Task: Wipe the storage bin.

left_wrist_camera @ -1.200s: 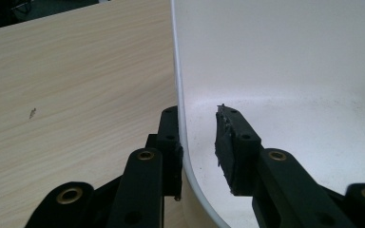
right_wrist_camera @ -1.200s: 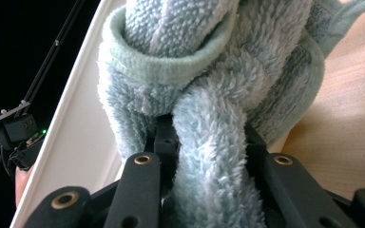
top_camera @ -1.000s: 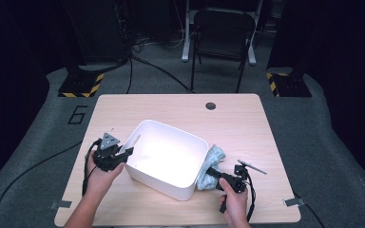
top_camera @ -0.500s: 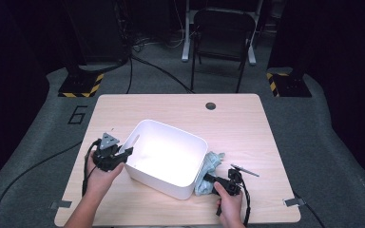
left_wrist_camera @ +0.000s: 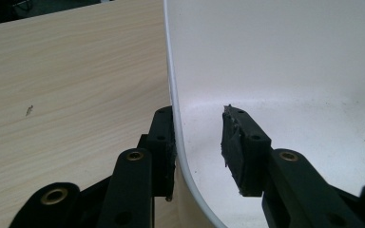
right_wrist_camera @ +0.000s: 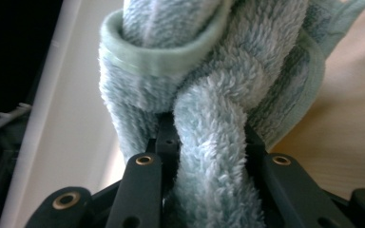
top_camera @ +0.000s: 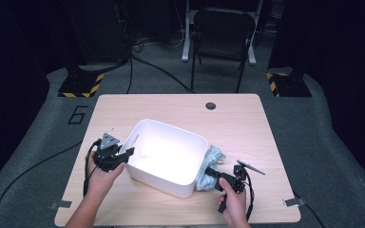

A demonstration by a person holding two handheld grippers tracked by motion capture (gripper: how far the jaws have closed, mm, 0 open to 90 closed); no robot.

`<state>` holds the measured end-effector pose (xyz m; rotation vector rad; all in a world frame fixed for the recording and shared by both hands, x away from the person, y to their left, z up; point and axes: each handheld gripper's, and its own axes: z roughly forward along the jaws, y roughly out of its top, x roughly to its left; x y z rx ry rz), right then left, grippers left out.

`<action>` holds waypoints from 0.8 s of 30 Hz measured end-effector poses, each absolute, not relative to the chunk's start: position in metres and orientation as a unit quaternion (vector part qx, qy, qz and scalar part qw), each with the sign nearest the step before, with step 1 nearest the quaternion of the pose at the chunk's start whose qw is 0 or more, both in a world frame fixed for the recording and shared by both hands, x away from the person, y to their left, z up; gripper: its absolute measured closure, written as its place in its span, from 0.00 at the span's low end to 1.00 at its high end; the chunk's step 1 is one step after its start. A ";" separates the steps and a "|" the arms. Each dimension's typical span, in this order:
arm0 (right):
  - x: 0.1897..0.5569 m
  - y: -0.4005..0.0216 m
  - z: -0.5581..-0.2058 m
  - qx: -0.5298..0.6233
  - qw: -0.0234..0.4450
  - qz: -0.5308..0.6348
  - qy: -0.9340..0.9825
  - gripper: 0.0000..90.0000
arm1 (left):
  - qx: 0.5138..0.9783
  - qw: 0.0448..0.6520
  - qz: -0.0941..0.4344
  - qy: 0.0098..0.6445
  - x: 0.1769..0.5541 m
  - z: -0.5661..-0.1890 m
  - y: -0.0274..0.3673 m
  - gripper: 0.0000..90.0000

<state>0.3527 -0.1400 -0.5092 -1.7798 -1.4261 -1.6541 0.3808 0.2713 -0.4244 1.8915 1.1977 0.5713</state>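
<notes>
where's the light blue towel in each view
High view: light blue towel right of centre, against the white tub, at the right gripper.
Left gripper view: not in it.
Right gripper view: towel at centre, pinched between the jaws.
Shared landmark: the white tub's wall, also at.

The pale wooden counter (top_camera: pixel 247 118) has a round dark grommet hole (top_camera: pixel 211 105) near its far edge. A slim dark pen-like object (top_camera: pixel 250 167) lies toward its near right corner. Beyond the counter stands a black chair (top_camera: pixel 222 33). Two yellow-and-black striped floor bases (top_camera: pixel 81 88) flank it, and a white "6" (top_camera: pixel 77 114) marks the grey floor just left of the counter.
</notes>
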 end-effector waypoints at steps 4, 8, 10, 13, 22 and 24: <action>0.351 -0.142 -0.498 -0.614 0.180 -0.596 -0.485 0.77 | 0.749 0.403 0.226 0.475 0.380 -0.424 0.270 0.72; 0.351 -0.149 -0.493 -0.604 0.179 -0.613 -0.477 0.77 | 0.748 0.404 0.227 0.476 0.380 -0.424 0.269 0.73; 0.350 -0.153 -0.491 -0.597 0.193 -0.628 -0.460 0.77 | 0.747 0.405 0.224 0.477 0.380 -0.425 0.268 0.72; 0.346 -0.149 -0.481 -0.584 0.190 -0.637 -0.465 0.77 | 0.745 0.407 0.223 0.480 0.380 -0.425 0.268 0.72; 0.339 -0.135 -0.480 -0.592 0.121 -0.612 -0.510 0.78 | 0.749 0.398 0.233 0.476 0.378 -0.424 0.266 0.75; 0.340 -0.136 -0.480 -0.591 0.121 -0.608 -0.516 0.78 | 0.747 0.399 0.234 0.478 0.378 -0.424 0.266 0.75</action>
